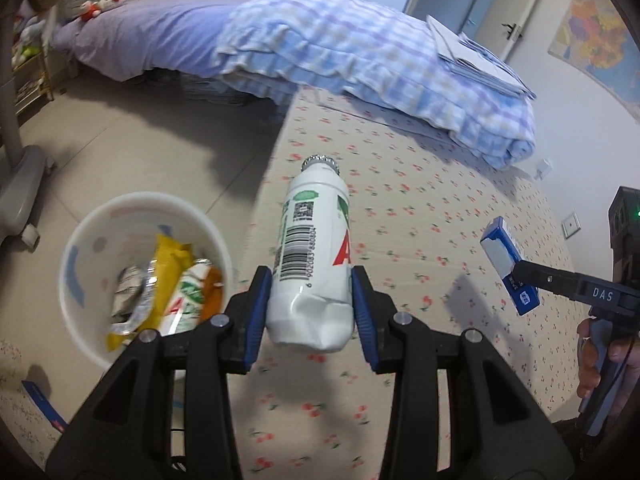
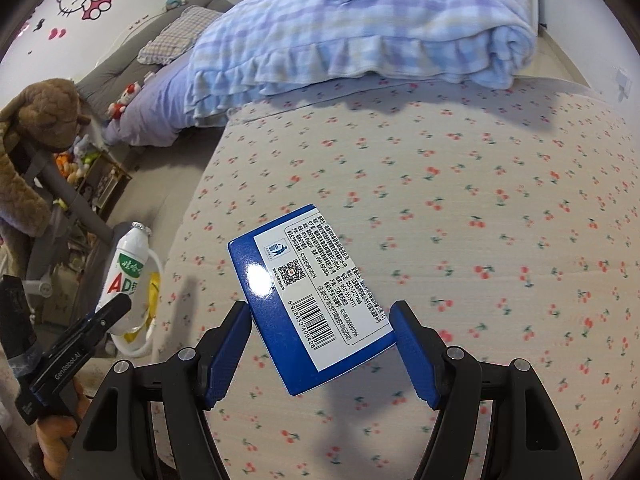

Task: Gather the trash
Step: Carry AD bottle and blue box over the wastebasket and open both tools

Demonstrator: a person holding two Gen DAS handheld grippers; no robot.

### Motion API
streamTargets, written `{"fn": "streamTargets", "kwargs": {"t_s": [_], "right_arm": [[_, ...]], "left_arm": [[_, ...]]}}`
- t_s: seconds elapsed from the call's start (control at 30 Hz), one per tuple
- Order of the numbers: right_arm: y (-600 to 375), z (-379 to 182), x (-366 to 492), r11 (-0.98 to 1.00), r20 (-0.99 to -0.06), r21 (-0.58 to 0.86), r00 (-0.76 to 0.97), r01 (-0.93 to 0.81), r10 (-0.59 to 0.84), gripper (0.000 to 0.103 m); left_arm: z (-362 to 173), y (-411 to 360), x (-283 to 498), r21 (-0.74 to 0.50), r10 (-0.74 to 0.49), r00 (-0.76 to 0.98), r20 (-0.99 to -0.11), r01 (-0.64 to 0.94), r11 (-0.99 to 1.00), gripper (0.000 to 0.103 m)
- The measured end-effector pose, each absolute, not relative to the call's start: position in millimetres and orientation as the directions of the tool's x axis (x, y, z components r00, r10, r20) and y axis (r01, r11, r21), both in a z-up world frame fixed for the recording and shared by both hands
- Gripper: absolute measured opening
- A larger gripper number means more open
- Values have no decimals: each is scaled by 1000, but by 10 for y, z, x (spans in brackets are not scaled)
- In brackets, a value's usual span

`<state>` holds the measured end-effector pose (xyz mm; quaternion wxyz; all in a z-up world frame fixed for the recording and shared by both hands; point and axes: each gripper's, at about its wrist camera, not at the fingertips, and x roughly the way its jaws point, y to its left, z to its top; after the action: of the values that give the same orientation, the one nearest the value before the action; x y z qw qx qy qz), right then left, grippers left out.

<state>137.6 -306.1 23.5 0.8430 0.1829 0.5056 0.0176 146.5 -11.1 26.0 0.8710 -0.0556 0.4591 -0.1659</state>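
Carrying step: left tongs [image 1: 312,304] grip a dented bottle [image 1: 314,252], right tongs [image 2: 322,344] a blue box [image 2: 316,300]; next, release over the bin [image 1: 80,240] at the left tongs' left.

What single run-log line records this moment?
left gripper: shut on white bottle | right gripper: shut on blue carton | white bin: holds wrappers | both items above bedsheet

Both wrist views close above the cherry-print mattress [image 1: 440,240], facing the plaid blanket [image 2: 360,40]
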Motion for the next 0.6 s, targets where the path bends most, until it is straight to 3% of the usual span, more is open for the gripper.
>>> {"fn": "streamTargets", "kwargs": {"t_s": [0.43, 0.47, 0.57, 0.6], "right_arm": [[-2120, 150, 1700, 930, -836, 366, 447, 24, 318, 72], [-2062, 146, 1717, 929, -835, 369, 445, 15, 324, 72], [-1846, 133, 1772, 927, -830, 375, 437, -22, 346, 72], [-1788, 122, 1783, 927, -830, 375, 433, -31, 351, 72]], "left_arm": [[135, 822, 1533, -241, -217, 541, -812, 27, 970, 42], [98, 850, 1561, -219, -192, 527, -828, 11, 976, 47], [31, 943, 1609, -181, -129, 503, -855, -55, 982, 80], [36, 975, 1608, -177, -115, 506, -855, -75, 981, 84]]}}
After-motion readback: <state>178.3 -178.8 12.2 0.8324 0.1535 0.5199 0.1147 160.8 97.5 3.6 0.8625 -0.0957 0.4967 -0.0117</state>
